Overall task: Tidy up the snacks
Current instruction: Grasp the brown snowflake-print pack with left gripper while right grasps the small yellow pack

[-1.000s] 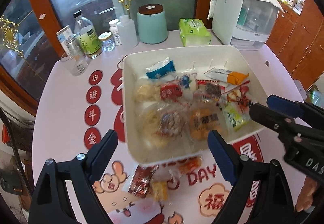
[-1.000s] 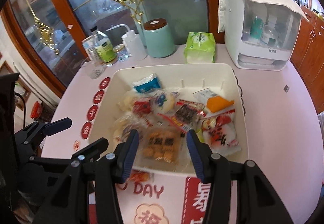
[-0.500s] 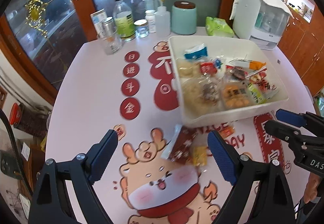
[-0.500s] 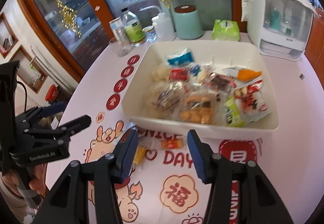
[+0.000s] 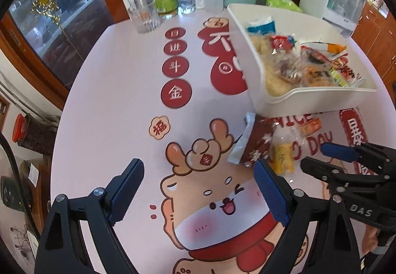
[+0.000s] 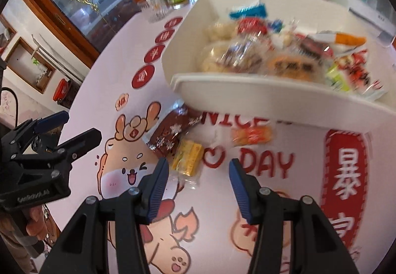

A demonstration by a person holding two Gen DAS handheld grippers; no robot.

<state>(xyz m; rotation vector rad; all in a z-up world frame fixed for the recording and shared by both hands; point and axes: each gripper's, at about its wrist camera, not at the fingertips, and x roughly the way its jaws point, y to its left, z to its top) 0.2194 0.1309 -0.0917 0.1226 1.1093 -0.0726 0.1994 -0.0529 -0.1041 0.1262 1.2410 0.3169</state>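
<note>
Before pinching anything, line up the right gripper (image 6: 198, 166) with the yellow packet (image 6: 188, 156), the loose snack nearest its jaws, just ahead of the left pad. Jaws spread wide, nothing held. Same for the left gripper (image 5: 196, 170): jaws wide apart, empty, hovering over the cartoon print on the counter (image 5: 123, 75) with the brown packet (image 5: 257, 142) just beyond its right pad.

Judged next move: one packet per grasp.
- Shift slightly left to centre the yellow packet between the pads.
- Come down flat and pinch across the narrow width, catching the contents and not only the clear wrapper edge, likely slippery and apt to slide out.
- Avoid the brown packet, overlapping or touching the yellow one at one corner; a careless close could drag both.
- Lift clear over the rim of the white bin (image 6: 272, 98) before releasing, since the near wall stands right behind the loose snacks.
- Keep the two grippers apart, working close together here.

Counted:
- Loose snacks on the counter, in front of the bin: three, namely one brown, one yellow, one orange packet (image 6: 252, 136).
- Bins: one, white, already well filled.
- Packets inside: roughly a dozen; too blurred and overlapped for an exact figure.
- Grippers: two.
</note>
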